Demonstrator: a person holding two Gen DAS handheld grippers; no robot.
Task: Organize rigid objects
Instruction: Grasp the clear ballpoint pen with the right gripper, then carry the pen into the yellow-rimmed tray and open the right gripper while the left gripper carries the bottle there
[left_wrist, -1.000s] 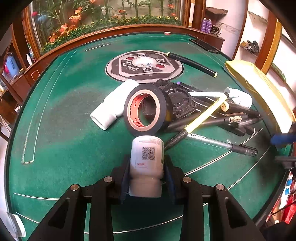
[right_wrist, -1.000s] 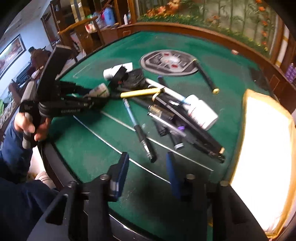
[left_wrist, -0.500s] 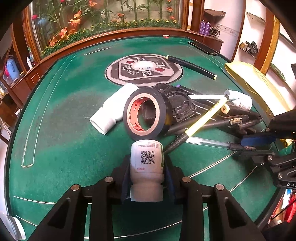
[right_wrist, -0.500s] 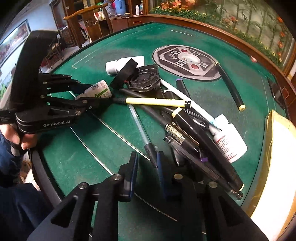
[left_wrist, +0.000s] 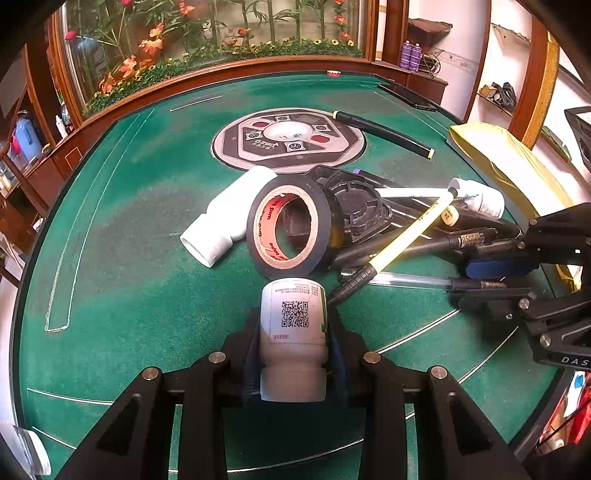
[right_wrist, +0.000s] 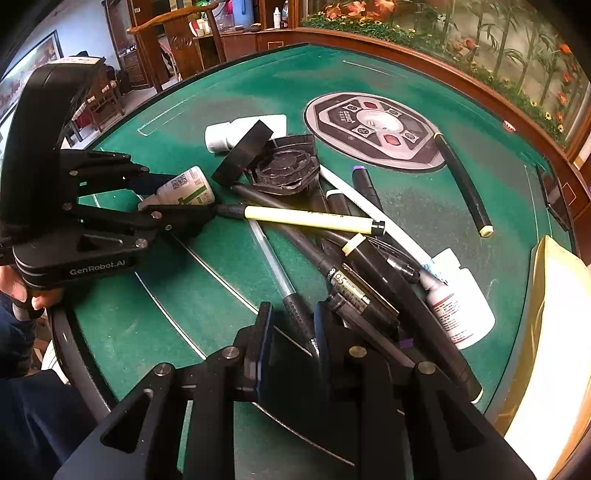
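My left gripper (left_wrist: 293, 332) is shut on a small white bottle (left_wrist: 293, 314) with a QR-code label and holds it just above the green felt table (left_wrist: 129, 258). The right wrist view shows that gripper (right_wrist: 173, 199) at the left with the bottle (right_wrist: 184, 188). Low over the felt, my right gripper (right_wrist: 291, 332) has its jaws narrowly apart. The black grip end of a clear pen (right_wrist: 275, 269) lies between its pads (right_wrist: 264, 332), which do not press on it. Seen from the left wrist, the right gripper (left_wrist: 491, 280) straddles that pen (left_wrist: 406, 279) at the right.
A black tape roll (left_wrist: 291, 229), a white pipe fitting (left_wrist: 225, 218) and a black round plastic part (left_wrist: 358, 210) lie mid-table. A yellow pen (left_wrist: 413, 236), several dark pens (right_wrist: 369, 266) and a white bottle (right_wrist: 461, 314) form a pile. A gold bag (left_wrist: 506, 162) lies at the right edge.
My right gripper came in over the pen pile, sank toward the felt, narrowed its jaws and now straddles the clear pen. The left gripper and its bottle stayed put.
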